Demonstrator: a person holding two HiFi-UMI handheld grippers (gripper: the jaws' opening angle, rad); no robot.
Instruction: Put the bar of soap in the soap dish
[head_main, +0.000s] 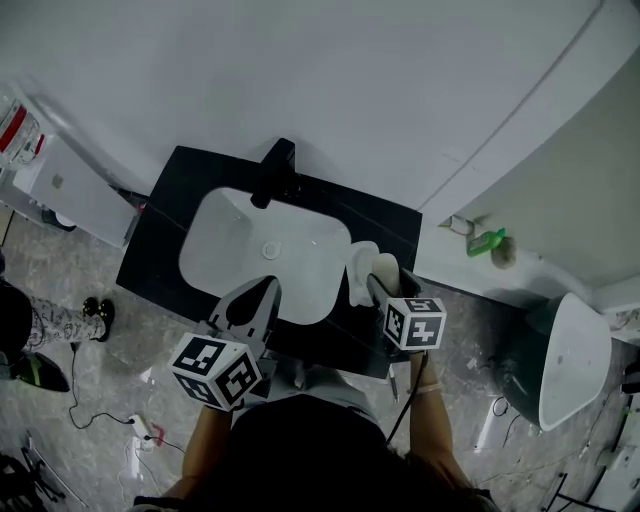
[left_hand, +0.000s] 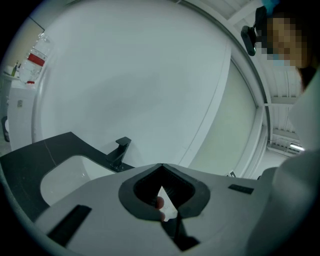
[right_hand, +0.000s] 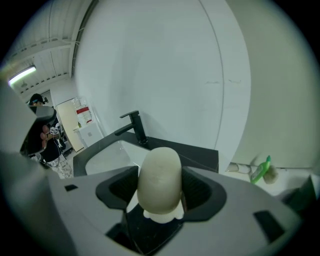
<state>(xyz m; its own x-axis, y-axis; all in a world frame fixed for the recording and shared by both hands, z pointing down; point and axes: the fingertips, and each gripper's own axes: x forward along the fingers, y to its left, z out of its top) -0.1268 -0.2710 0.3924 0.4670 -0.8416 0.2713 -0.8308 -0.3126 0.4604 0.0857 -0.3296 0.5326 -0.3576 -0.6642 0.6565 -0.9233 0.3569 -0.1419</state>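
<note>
1. One bar of soap (right_hand: 160, 179), pale and oval, stands on end between the jaws of the right gripper (right_hand: 160, 197), which pinch it at its lower half. The rounded top sticks out clear of the jaws.
2. Handling estimate: stiff, light, smooth-skinned. It is likely slippery if damp, and the curved flanks give the jaws little flat face. The present hold, across the broad middle, looks like the sound place to grip. A hard squeeze could dent it or squirt it out.
3. A white piece shows directly below the bar in the right gripper view. In the head view the white soap dish (head_main: 359, 262) lies just beside the bar, on the counter to the right of the basin. Whether they touch: cannot tell.
4. Left gripper (left_hand: 162, 167): jaw tips pressed together, nothing held. It hangs over the basin's near rim.
5. Surface: black countertop (head_main: 165, 235), glossy and hard, with a white inset basin (head_main: 235, 245) and a black faucet (head_main: 275, 170) behind it.
6. Room: plain white wall (head_main: 350, 80), grey tiled floor with loose cables, and a green bottle (head_main: 487, 241) on a ledge well apart to the right.
</note>
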